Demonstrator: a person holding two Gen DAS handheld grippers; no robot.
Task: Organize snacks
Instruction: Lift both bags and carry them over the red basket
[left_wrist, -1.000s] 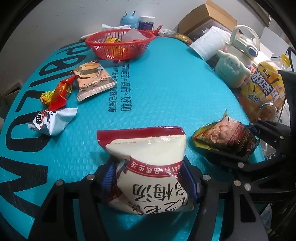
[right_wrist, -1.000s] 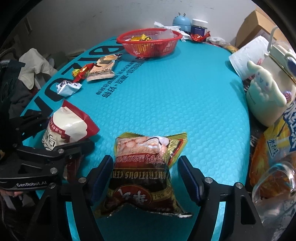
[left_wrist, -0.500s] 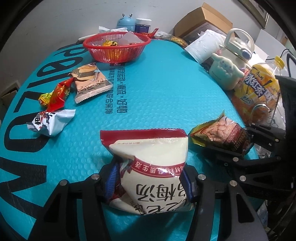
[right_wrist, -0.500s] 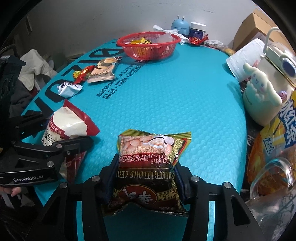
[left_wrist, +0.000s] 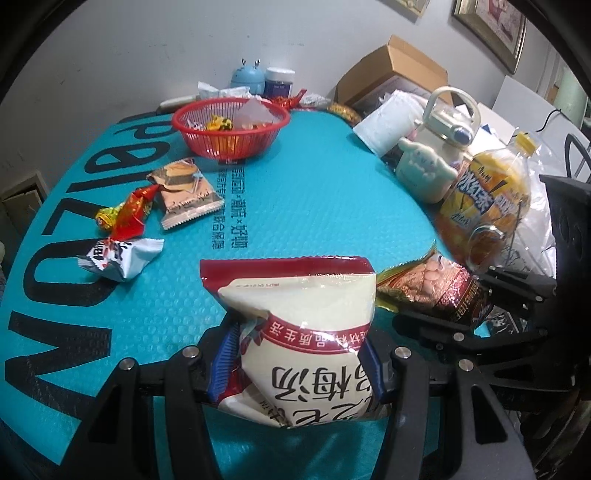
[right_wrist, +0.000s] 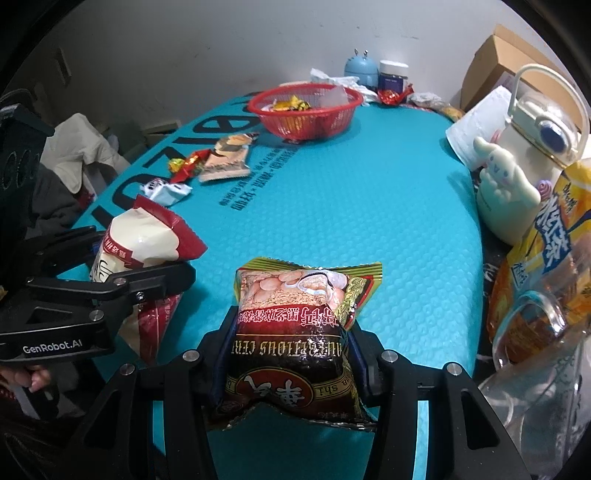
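Both packs are lifted now: left gripper (left_wrist: 295, 363) clamps the white pouch (left_wrist: 301, 332), right gripper (right_wrist: 288, 363) squeezes the dark cereal bag (right_wrist: 295, 339), over the mat's (right_wrist: 369, 206) near edge.

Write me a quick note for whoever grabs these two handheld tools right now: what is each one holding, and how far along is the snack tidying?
Left gripper: shut on the white and red packet.
Right gripper: shut on the dark cereal packet.
Red basket at the far side of the blue table: already holds a few sweets.
Still loose on the table: brown biscuit packet, red and yellow sweet, small white wrapper.
Left to do, probably: carry both held packets to the basket, then collect the three loose ones.
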